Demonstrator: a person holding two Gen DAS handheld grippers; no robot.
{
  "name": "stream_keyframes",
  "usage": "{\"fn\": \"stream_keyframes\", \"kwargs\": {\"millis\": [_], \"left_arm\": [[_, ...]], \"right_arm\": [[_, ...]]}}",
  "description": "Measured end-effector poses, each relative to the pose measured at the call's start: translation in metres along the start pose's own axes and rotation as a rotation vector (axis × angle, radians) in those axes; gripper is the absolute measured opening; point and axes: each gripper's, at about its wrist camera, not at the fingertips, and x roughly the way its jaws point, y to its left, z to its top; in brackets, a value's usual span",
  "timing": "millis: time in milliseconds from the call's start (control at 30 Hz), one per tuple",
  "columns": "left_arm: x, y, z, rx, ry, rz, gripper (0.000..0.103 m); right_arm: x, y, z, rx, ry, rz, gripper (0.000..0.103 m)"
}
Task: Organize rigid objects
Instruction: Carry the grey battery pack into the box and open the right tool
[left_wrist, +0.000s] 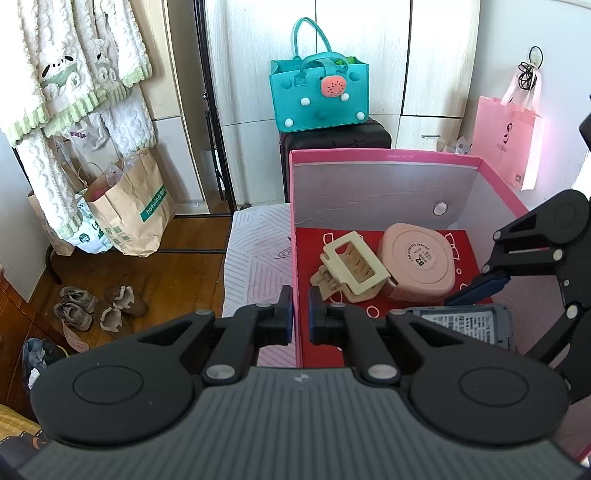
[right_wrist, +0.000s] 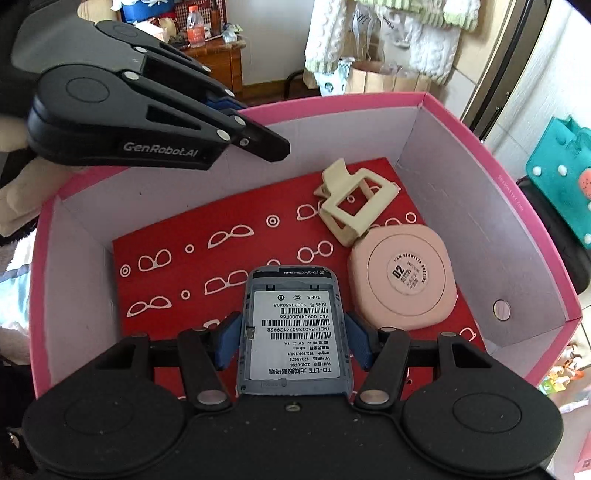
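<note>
Pink box (right_wrist: 532, 236), red-lined: a cream hair clip (right_wrist: 354, 206) is seen leaning on a pink round case (right_wrist: 402, 280). A grey-blue router (right_wrist: 295, 332), label up, is pinched between the right gripper (right_wrist: 293, 341) fingers, low inside the box. The box's left wall (left_wrist: 294, 258) is clamped by the left gripper (left_wrist: 299, 317) fingers.

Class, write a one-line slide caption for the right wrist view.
Right tool holds a grey router over the pink box, beside a pink compact and cream hair clip.
</note>
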Motion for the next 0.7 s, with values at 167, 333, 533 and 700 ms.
{"fn": "stream_keyframes", "kwargs": {"millis": [167, 333, 533, 700], "left_arm": [[0.001, -0.001, 0.001, 0.006, 0.001, 0.005, 0.005], [0.000, 0.000, 0.002, 0.002, 0.000, -0.001, 0.005], [0.002, 0.003, 0.004, -0.005, 0.005, -0.004, 0.006], [0.003, 0.001, 0.004, 0.001, 0.009, 0.002, 0.006]], "right_arm": [[0.004, -0.003, 0.003, -0.031, 0.092, -0.052, 0.064], [0.009, -0.008, -0.007, -0.052, 0.149, -0.107, 0.064], [-0.002, -0.008, -0.014, -0.096, 0.102, -0.250, 0.067], [-0.043, -0.014, -0.026, 0.022, -0.047, -0.244, 0.067]]}}
